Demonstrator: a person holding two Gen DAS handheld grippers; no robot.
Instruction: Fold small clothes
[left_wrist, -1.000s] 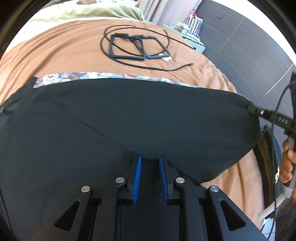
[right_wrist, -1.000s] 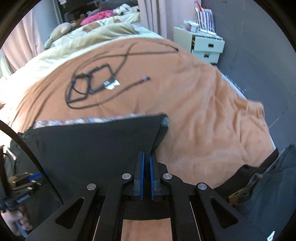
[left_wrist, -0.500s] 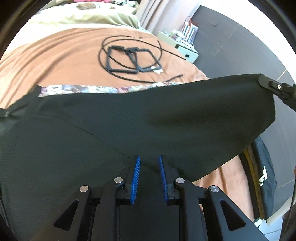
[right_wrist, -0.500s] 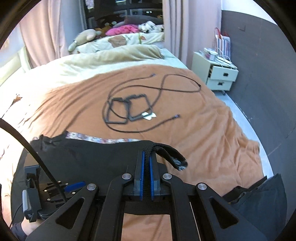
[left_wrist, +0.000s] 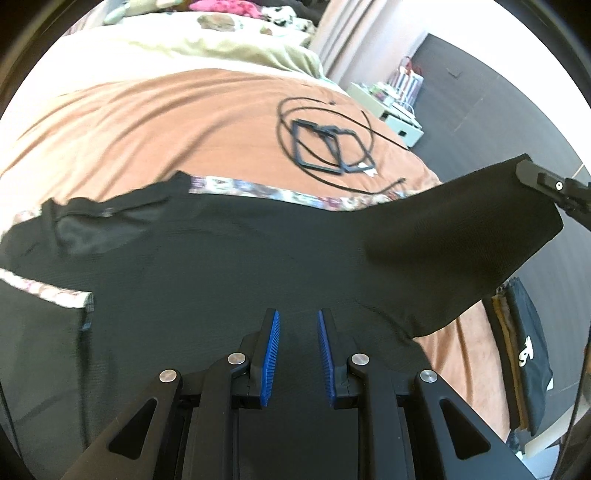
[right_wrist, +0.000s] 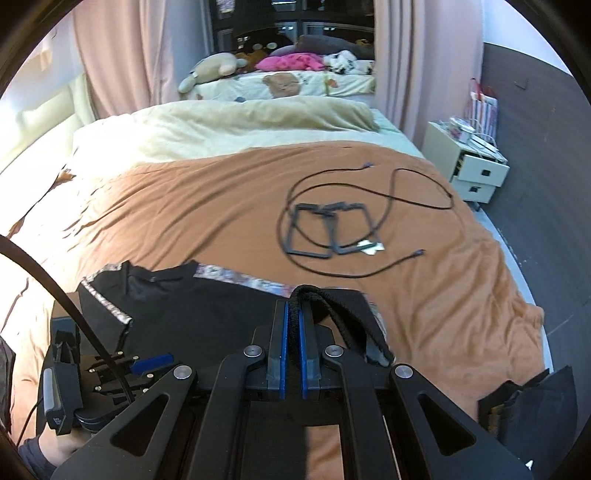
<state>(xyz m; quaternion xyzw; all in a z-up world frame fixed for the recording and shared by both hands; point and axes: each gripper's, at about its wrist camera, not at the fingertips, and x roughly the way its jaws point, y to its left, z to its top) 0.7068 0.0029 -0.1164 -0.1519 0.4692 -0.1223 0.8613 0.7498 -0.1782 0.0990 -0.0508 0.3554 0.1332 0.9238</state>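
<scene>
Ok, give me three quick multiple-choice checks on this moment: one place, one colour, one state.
1. Where do the two black frames lie?
A. on the orange-brown blanket
B. on the white nightstand
C. on the black garment

2. What colour are the gripper pads?
A. red
B. blue
C. green

3. What state is the right gripper in?
A. wide open
B. shut on nothing
C. shut on the garment's edge

Answers: 1 A, both frames sit among the looped black cable beyond the garment; 2 B, blue ribbed pads; 3 C, black fabric is pinched between its pads.

A home bedroom: bed (right_wrist: 424, 295) with brown blanket, soft toys (right_wrist: 214, 70), curtains (right_wrist: 122, 55), nightstand (right_wrist: 469, 166).
</scene>
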